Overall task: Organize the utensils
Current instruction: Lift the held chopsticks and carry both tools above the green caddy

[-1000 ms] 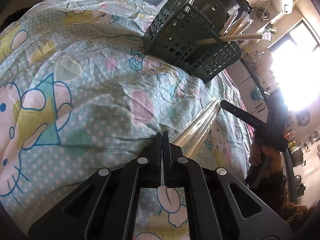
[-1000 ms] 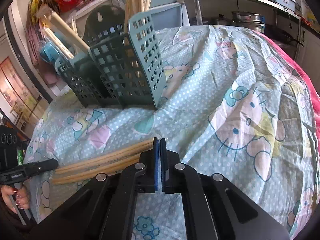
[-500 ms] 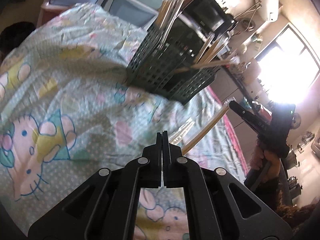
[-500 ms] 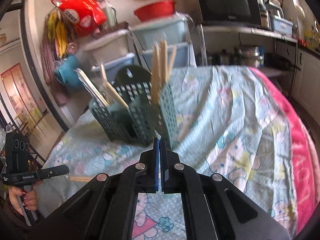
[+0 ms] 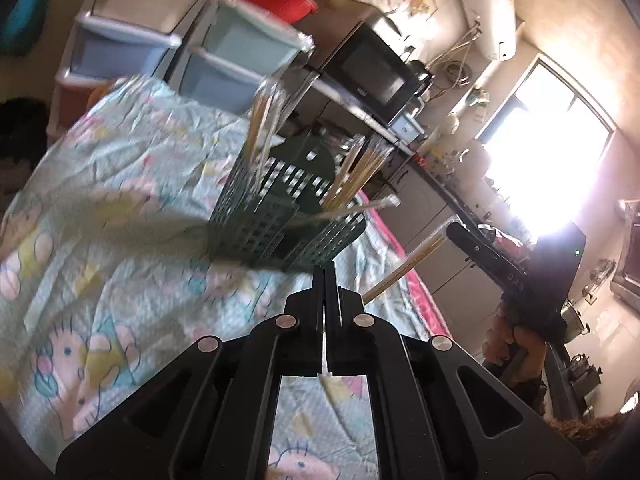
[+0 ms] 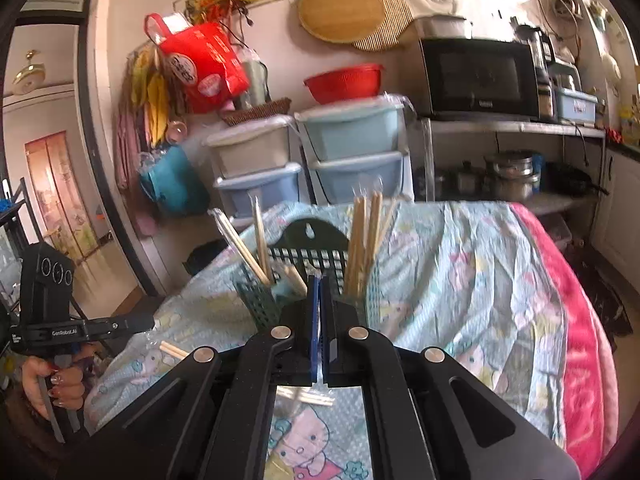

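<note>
A dark green lattice utensil basket [image 5: 276,224] [image 6: 256,300] stands on the cartoon-print cloth [image 5: 100,208], with wooden chopsticks upright in its compartments. A clear-wrapped pack of chopsticks [image 5: 404,268] [image 6: 174,350] hangs in the air between my two grippers, in front of the basket. My left gripper [image 5: 324,270] [image 6: 150,320] is shut at one end of the pack, apparently on the wrapper. My right gripper [image 6: 319,280] [image 5: 452,230] is shut at the other end, and stick tips show below its jaws. A hand [image 5: 516,344] [image 6: 52,384] holds each gripper's handle.
Stacked plastic drawers [image 6: 352,152] stand behind the table's far edge. A microwave [image 6: 476,76] sits on a shelf with pots below it. A pink blanket edge [image 6: 580,340] runs down the table's right side. A bright window [image 5: 540,152] glares in the left wrist view.
Both grippers have risen, lifting the chopsticks pack off the cloth between them. Both views have tilted up, so the basket sits lower and the room shows behind it.
</note>
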